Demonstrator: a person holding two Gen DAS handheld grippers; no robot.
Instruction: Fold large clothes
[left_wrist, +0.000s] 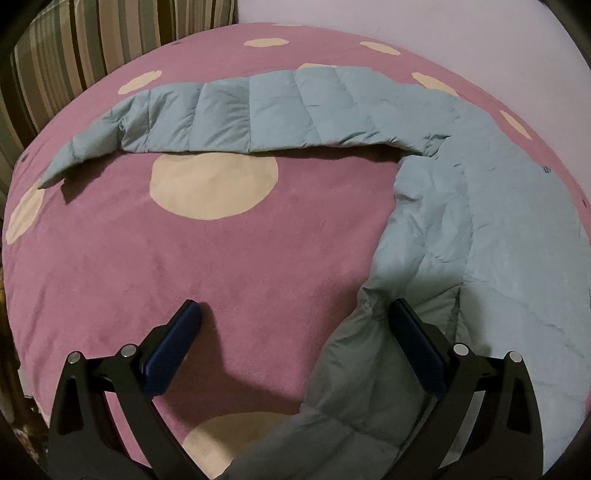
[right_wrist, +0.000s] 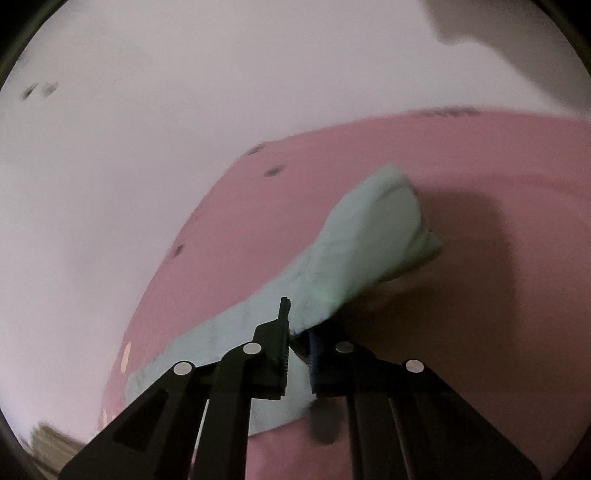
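early stage by look of it: pale blue puffer jacket (left_wrist: 461, 206) spread on pink dotted bed cover (left_wrist: 221, 266), left sleeve (left_wrist: 229, 110) stretched out flat, no neat fold visible yet; most folding left. left gripper (left_wrist: 291, 325) low over cover, fingers wide apart, empty, right finger touching jacket edge. right gripper (right_wrist: 298, 343) raised and tilted, fingers clamped on other sleeve (right_wrist: 369, 236), cuff hanging forward above cover.

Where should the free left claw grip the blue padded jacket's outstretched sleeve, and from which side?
Grip the cuff end of the blue padded jacket. That tip tapers thin and lies flat on the pink dotted blanket, with bare blanket in front, so the open left claw can likely slide in from the near-left side.
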